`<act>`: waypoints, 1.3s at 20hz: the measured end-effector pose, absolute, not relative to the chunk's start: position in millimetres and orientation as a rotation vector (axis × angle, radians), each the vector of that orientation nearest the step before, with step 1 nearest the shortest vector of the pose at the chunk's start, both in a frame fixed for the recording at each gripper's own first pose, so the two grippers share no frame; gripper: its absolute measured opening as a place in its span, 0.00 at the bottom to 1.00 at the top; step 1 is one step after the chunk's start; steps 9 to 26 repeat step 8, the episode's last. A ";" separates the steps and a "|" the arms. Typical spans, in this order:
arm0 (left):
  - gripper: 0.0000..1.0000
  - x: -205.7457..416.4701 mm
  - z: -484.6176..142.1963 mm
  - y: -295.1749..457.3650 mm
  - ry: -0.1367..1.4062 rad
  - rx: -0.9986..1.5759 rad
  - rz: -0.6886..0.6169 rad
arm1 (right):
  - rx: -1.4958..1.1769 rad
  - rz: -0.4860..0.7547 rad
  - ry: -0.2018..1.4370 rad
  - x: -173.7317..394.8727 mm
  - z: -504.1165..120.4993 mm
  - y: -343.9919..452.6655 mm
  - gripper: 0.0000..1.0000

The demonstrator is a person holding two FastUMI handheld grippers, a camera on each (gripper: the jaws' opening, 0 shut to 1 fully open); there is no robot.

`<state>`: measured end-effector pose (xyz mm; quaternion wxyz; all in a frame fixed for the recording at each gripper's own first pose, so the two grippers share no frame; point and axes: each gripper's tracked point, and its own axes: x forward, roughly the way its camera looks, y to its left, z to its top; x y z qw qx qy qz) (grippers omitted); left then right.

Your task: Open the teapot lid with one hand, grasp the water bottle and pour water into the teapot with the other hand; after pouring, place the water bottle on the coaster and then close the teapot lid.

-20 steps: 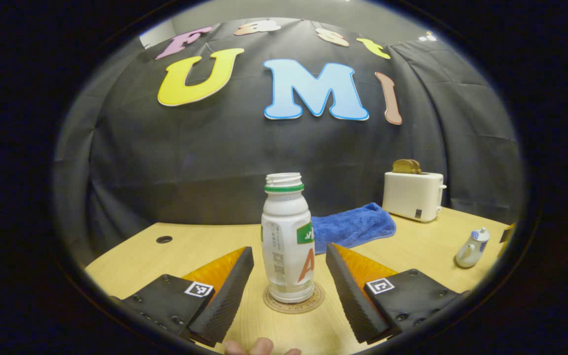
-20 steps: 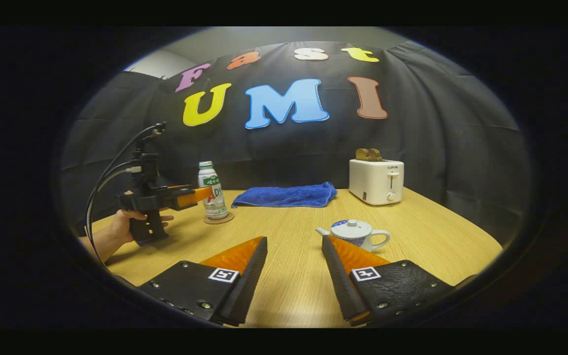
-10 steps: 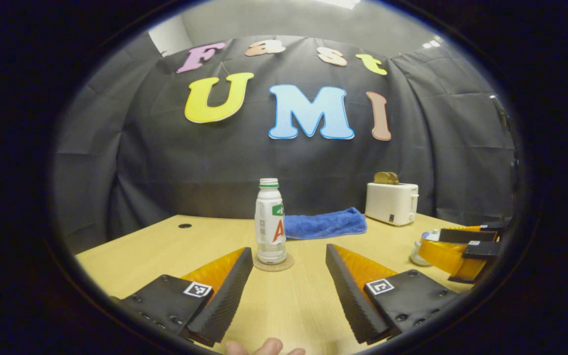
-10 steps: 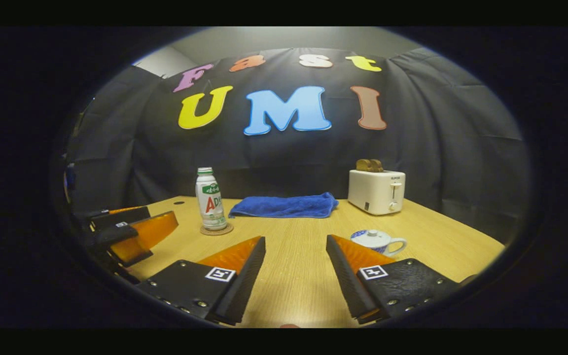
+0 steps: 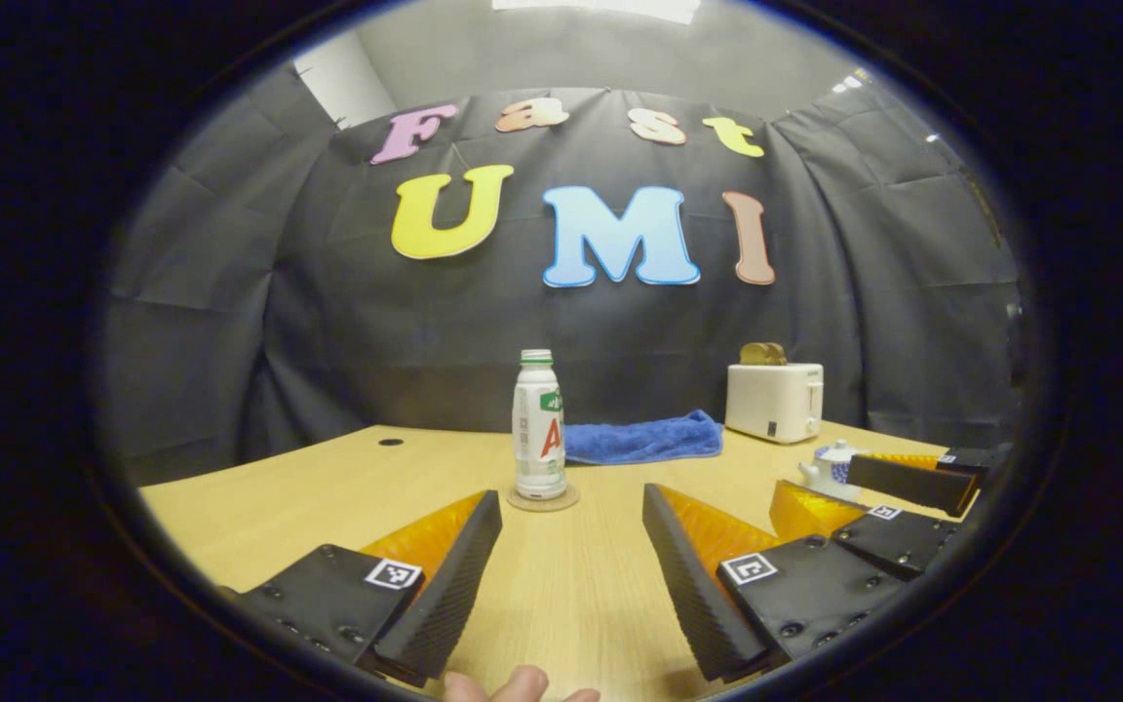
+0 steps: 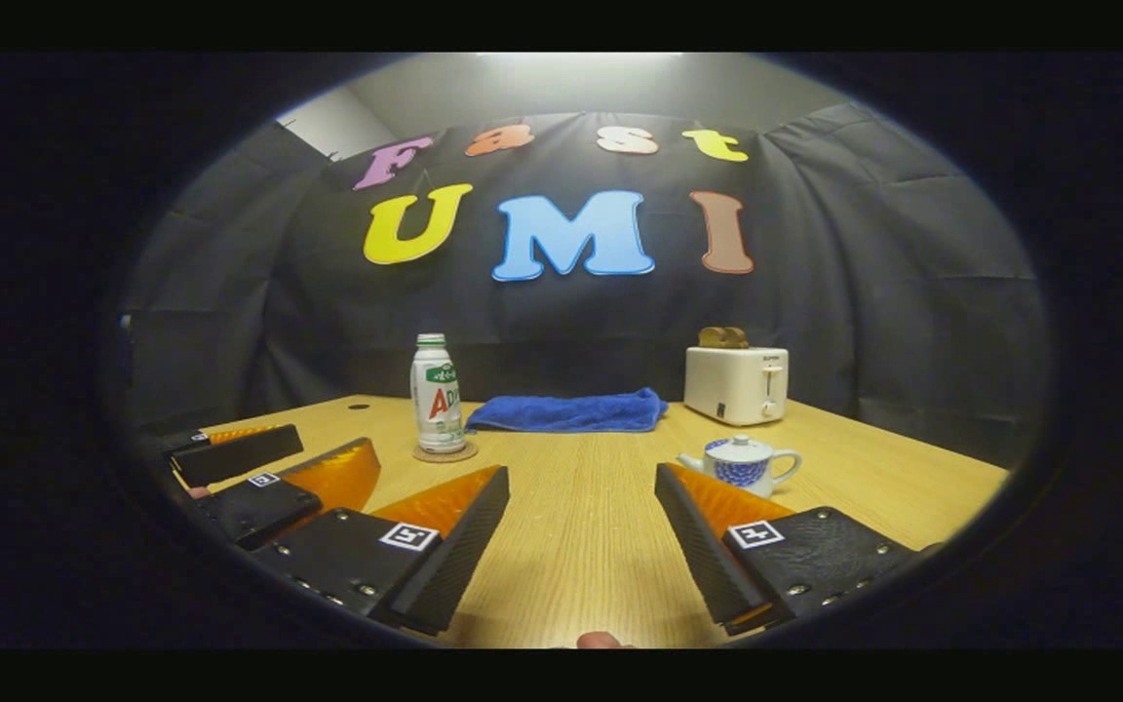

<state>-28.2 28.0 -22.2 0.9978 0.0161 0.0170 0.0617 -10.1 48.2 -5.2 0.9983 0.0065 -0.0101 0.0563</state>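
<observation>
One water bottle, white, green-collared, cap off, upright on one round coaster toward the far middle of the wooden table; in the left gripper view it stands ahead of the left gripper, a little left of the gap between the fingers, well apart from both. Left gripper: fingers spread wide, nothing between them, bare tabletop in the gap. One teapot, white with blue pattern, lid seated on top, spout toward the bottle, handle on the opposite side; in the right gripper view it sits just beyond the tip of the right-hand finger of the right gripper, outside the gap and not touched. Right gripper: fingers likewise wide apart, holding nothing. The two grippers lie side by side near the table's front edge, each seen at the margin of the other's view. One blue towel, folded, lying flat behind and between bottle and teapot. One white toaster at the far right of the table, with toast standing in its slots; number of slices cannot be told. One small dark round hole in the tabletop, far left. Fingertips of a hand at the bottom edge of the left gripper view.
</observation>
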 end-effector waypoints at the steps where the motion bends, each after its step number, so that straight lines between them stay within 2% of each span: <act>1: 1.00 -29.8 -20.0 25.3 0.038 0.032 0.123 | 0.015 0.111 -0.017 -11.4 -6.7 45.9 0.93; 26: 1.00 -28.9 -21.2 24.9 0.040 0.032 0.130 | 0.018 0.085 -0.014 -10.0 -8.7 42.2 0.93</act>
